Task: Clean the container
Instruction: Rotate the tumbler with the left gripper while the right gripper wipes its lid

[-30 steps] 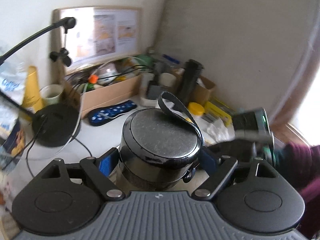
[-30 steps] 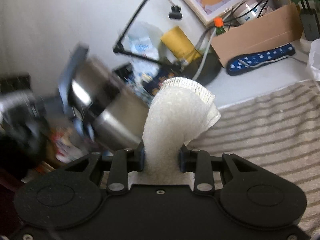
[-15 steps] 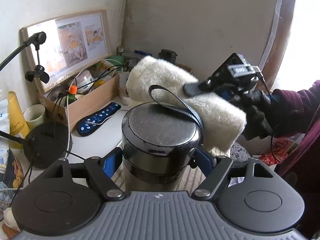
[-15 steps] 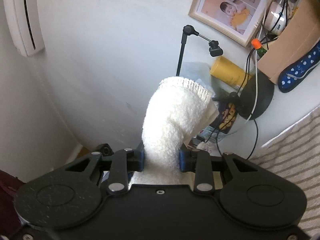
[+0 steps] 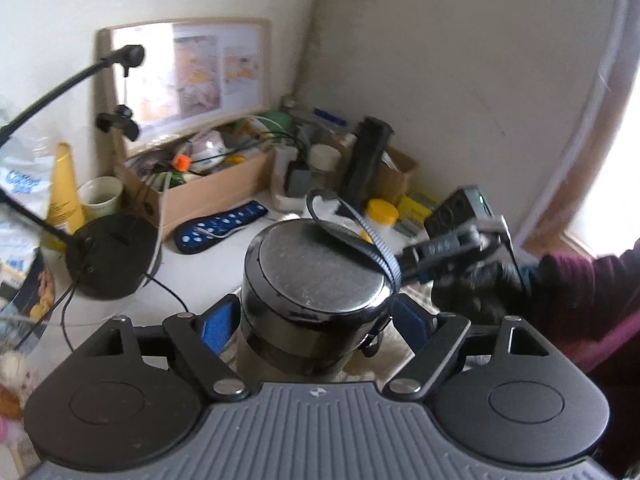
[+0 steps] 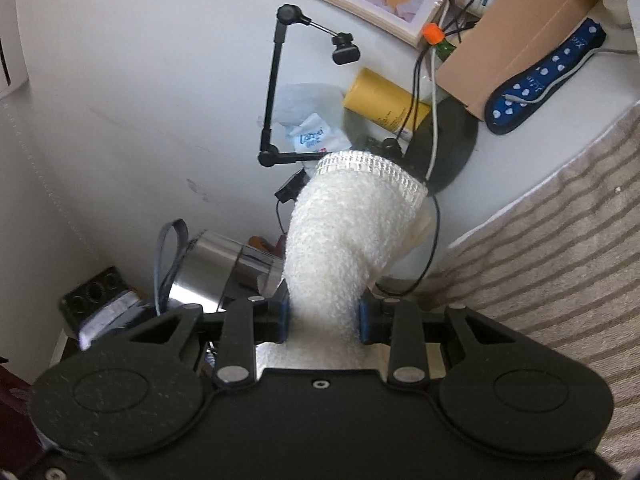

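My left gripper (image 5: 312, 320) is shut on a steel container (image 5: 312, 292) with a black lid and a grey strap loop (image 5: 360, 236), held upright above the table. The same container (image 6: 216, 268) shows in the right wrist view, low at the left, beside the cloth. My right gripper (image 6: 324, 316) is shut on a folded white cloth (image 6: 348, 232) that sticks up between its fingers. In the left wrist view the right gripper (image 5: 452, 248) is at the container's right side, low, and the cloth is hidden there.
A striped towel (image 6: 552, 248) covers the table at the right. A cardboard box (image 5: 208, 188) of clutter, a blue spotted case (image 5: 220, 228), a black stand base (image 5: 112, 256), a yellow bottle (image 6: 384, 104) and a black cylinder (image 5: 368, 160) crowd the back.
The right gripper and cloth have dropped from over the container's lid to its right side. The container has come back into the right wrist view, at the lower left.
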